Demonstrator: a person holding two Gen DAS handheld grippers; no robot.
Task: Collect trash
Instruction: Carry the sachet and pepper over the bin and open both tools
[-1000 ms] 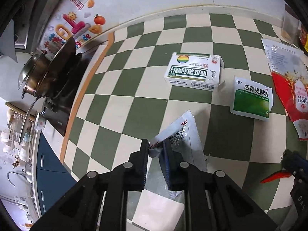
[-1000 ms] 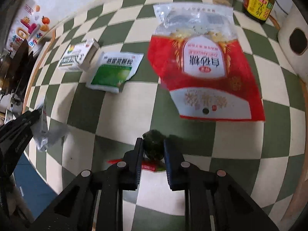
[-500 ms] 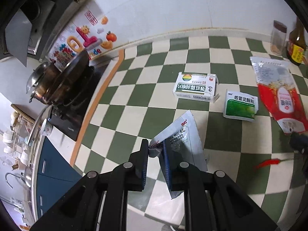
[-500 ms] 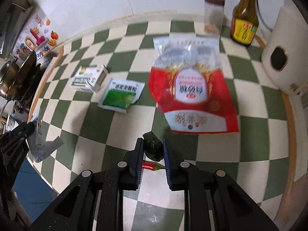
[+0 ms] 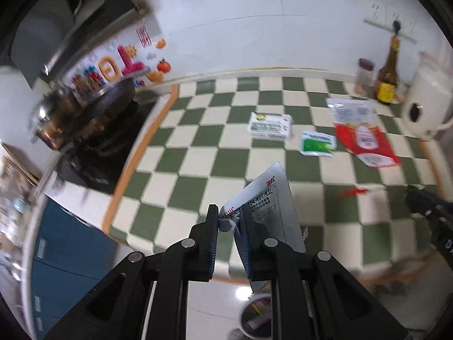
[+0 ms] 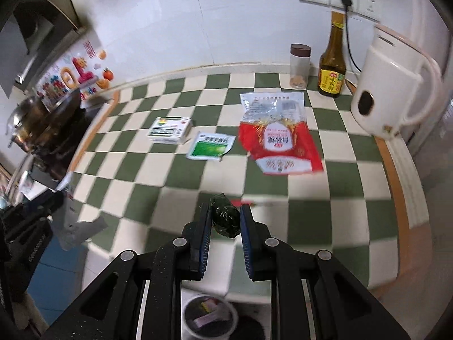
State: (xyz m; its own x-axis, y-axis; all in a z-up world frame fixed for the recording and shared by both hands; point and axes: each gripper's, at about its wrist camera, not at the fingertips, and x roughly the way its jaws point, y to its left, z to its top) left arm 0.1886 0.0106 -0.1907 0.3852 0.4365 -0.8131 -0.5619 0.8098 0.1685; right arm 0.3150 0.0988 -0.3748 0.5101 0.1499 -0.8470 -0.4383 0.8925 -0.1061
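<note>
You hold one piece of trash in each tool above a green-and-cream checked counter. Your left gripper (image 5: 228, 228), nearly closed, pinches the crumpled upper corner of a silver sachet (image 5: 269, 206); the rest of the packet hangs to the right of the jaws and below them. It looks feather-light, limp and slick, so the bunched corner is likely the safest hold, as a flat edge could slide out. It is an emptied foil pouch, grey-silver with dark print and a small red logo.

Your right gripper (image 6: 225, 221), narrowed to a small gap, clamps a dark green wad (image 6: 225, 218) between its blue-lined fingers (image 6: 205, 228). The wad seems soft and compressible, a glossy crinkled wrapper balled up, best squeezed across its middle, as now.

Ahead of both grippers, litter remains on the counter: a white medicine box (image 6: 170, 129), a green-and-white sachet (image 6: 211, 148) just right of it, a large red-and-clear bag (image 6: 279, 138) further right, and a thin red scrap (image 6: 249, 202) just beyond the right fingertips. All look light and flat; the bag is floppy and probably wants a grip at an edge.

Directly beneath the right gripper sits a small round bin (image 6: 210, 318) with scraps already inside, the likely drop point.
</note>
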